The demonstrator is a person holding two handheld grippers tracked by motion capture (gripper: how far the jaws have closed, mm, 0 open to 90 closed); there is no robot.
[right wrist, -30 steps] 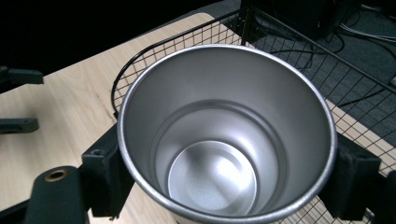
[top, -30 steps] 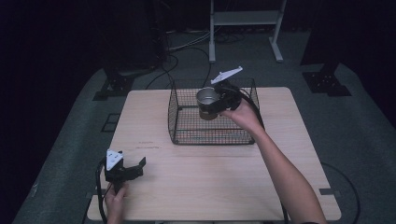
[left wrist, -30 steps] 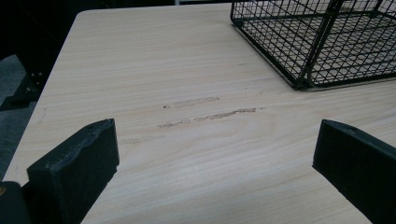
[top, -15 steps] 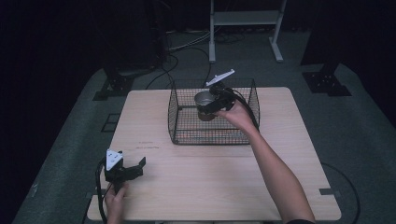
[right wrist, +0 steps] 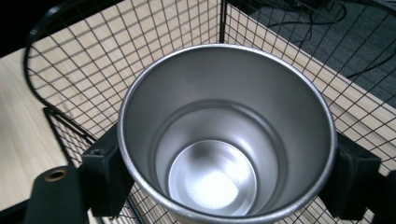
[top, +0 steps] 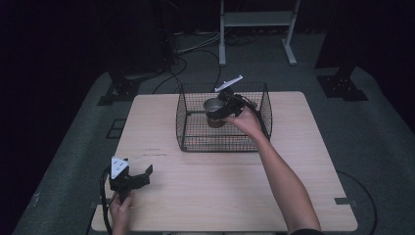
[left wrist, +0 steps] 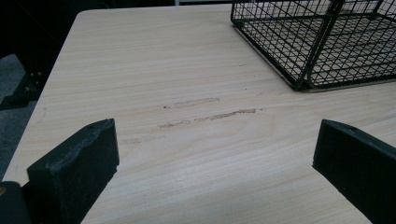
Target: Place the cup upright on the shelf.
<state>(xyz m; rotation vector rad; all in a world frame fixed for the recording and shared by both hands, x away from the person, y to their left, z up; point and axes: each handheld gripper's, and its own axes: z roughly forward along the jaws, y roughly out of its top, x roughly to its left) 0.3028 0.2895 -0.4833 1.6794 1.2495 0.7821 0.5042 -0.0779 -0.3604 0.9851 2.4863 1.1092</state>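
Observation:
An empty steel cup (right wrist: 226,135) sits upright between the jaws of my right gripper (right wrist: 224,175), which is shut on its sides. In the high view the cup (top: 213,106) hangs inside the upper part of a black wire basket (top: 193,137), held there by the right gripper (top: 219,113). My left gripper (top: 133,180) rests near the table's front left corner, far from the basket. Its jaws stand wide open over bare wood (left wrist: 210,154) with nothing between them, and the basket's near corner (left wrist: 303,84) shows ahead.
The wooden table (top: 220,196) has the basket at its back middle. A grey plate (top: 228,83) on the right gripper sticks up above the basket's rim. Cables and a white stand (top: 254,19) lie on the dark floor behind.
My right gripper has carried the cup slightly left and lower inside the basket. The left gripper has stayed where it was.

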